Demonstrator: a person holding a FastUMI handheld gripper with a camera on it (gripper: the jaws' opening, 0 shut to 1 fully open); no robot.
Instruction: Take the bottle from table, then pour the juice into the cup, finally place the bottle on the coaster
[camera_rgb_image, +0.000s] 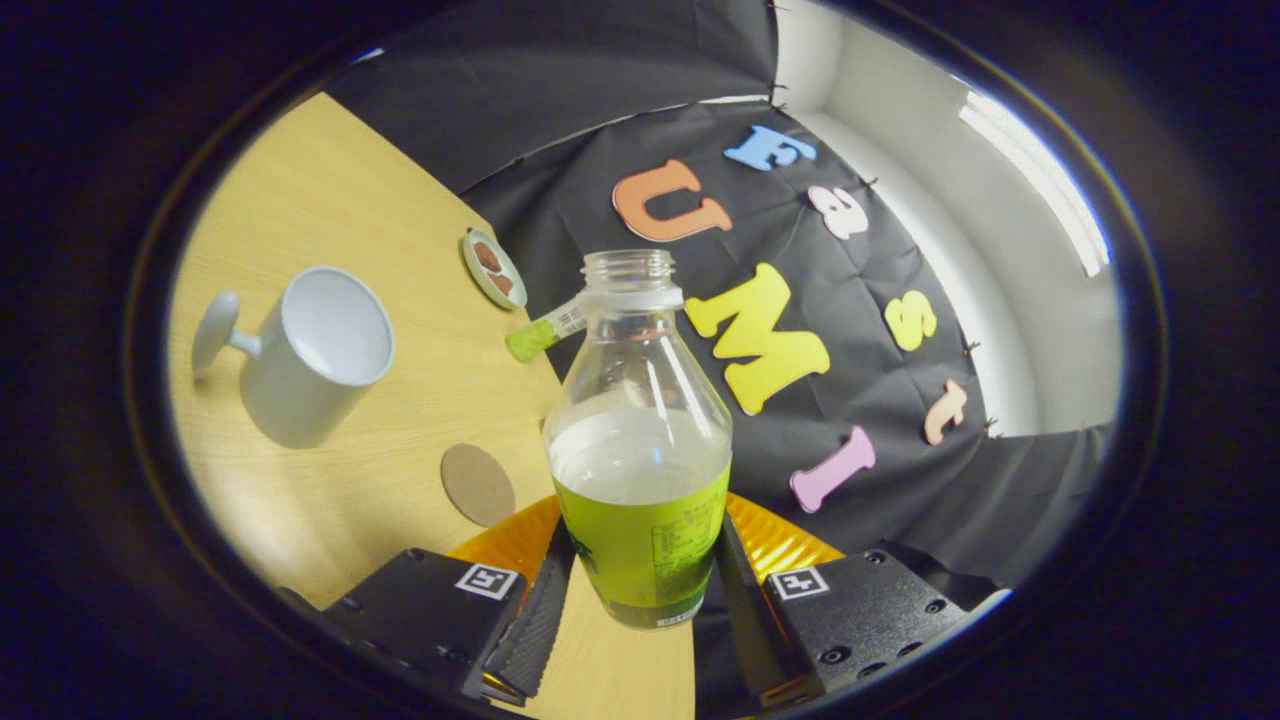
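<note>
Clamped low on its label, the bottle (640, 470) sat between your gripper (640, 590) fingers, both seemingly pressing its sides, uncapped and lifted for pouring. Your cup (318, 352) waited at left; the coaster (478, 484) lay lower centre-left on the table (340, 200).

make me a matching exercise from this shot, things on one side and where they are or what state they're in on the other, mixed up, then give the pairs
Things:
1. bottle
2. cup
3. coaster
4. small dish

Places or states:
A. flat on the table, bare, just beyond the claw's fingers
B. at the table's far edge, brown pieces in it
C. gripped between both fingers, cap off, partly full
D. on the table beyond the coaster, white inside, no juice seen in it

Pairs: 1-C, 2-D, 3-A, 4-B
</note>
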